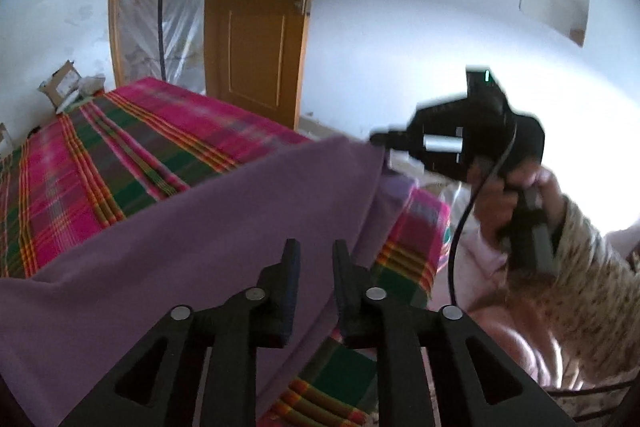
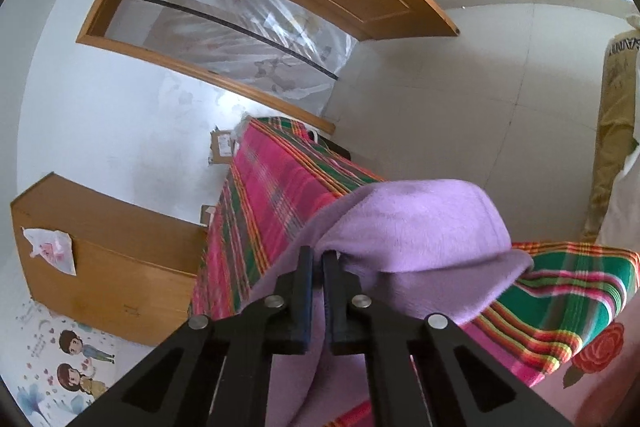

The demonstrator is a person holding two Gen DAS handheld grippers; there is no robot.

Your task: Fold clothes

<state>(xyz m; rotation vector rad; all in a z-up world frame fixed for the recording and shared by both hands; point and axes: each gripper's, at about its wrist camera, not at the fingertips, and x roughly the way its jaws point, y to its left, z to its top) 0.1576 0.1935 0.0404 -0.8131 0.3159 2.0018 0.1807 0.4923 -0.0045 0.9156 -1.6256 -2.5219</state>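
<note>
Purple cloth (image 2: 420, 243), plaid bed (image 1: 120, 155), wooden door (image 1: 256, 15)

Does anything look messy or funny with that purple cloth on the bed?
Nothing looks damaged. The soft purple fleece cloth is bunched and lifted off the pink-and-green plaid bedcover, pinched by the right hand-held gripper.

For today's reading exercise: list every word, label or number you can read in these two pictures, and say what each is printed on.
Tan sack at the right edge: dark capital letters, cut off by the frame and unreadable.
Cardboard box beside the bed: label too small to read.
Floor mat with cartoon figures: faint script, too blurred.
Nothing else legible.
</note>
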